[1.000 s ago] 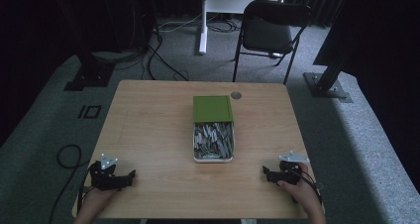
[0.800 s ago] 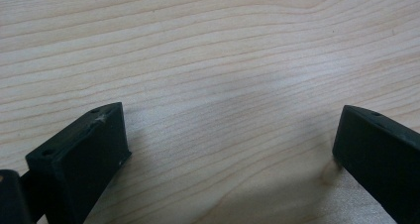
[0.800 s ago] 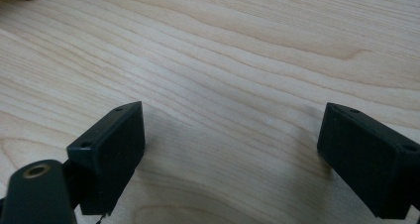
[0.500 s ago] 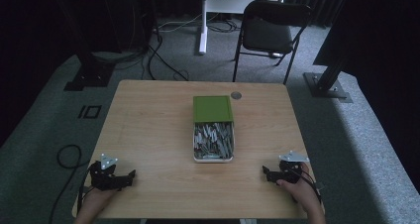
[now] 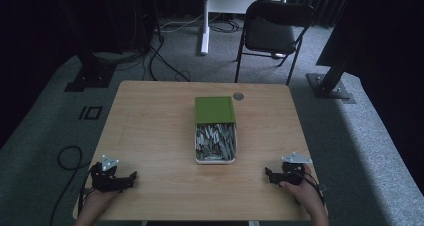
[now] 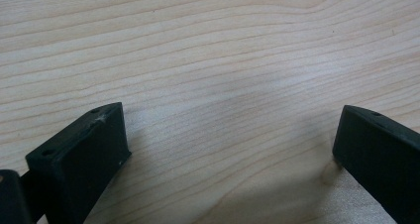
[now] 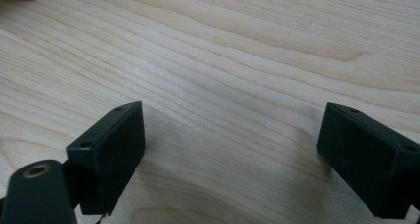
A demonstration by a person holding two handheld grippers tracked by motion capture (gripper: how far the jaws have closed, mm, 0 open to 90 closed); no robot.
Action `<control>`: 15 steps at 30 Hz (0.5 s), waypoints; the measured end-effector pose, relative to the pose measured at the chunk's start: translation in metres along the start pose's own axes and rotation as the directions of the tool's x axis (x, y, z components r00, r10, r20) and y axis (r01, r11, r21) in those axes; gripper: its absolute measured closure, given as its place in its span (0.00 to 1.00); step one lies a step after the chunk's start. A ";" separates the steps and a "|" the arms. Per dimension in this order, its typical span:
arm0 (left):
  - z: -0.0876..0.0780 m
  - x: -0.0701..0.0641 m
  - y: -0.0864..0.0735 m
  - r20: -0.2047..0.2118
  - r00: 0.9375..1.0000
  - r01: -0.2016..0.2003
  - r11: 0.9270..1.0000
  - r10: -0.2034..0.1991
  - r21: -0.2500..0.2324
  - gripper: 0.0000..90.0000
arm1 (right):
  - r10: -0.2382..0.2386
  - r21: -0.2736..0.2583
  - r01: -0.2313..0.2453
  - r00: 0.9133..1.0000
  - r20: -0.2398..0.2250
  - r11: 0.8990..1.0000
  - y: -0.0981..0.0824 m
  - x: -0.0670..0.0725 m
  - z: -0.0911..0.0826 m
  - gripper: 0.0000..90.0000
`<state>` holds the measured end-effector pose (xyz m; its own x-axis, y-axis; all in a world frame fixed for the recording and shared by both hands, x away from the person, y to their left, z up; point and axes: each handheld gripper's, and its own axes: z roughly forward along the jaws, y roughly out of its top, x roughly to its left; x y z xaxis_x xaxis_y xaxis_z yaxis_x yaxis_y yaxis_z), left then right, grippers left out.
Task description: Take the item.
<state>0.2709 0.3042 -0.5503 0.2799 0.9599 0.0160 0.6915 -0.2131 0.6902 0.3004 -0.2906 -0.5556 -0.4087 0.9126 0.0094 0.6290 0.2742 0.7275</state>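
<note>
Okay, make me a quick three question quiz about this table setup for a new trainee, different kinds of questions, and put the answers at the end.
1. True or false: the left gripper is shut on a piece from the tray.
2. Multiple choice: the green lid covers which part of the tray? A) the end far from the person B) the end near the person C) all of it
3. Fill in: the small round disc lies on the table just to the ___ of the lid's far corner in the high view.

Key
1. False: its fingers stand wide apart over bare wood. The right gripper is open too.
2. A
3. right
</note>
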 end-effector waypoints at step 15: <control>0.000 0.000 0.000 0.000 1.000 0.000 1.000 0.000 0.000 0.01 | 0.014 0.008 -0.014 1.000 0.017 1.000 0.002 0.003 0.001 0.12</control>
<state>0.2710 0.3042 -0.5503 0.2797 0.9599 0.0161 0.6917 -0.2131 0.6900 0.3013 -0.2870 -0.5546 -0.3891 0.9212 0.0079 0.6397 0.2640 0.7219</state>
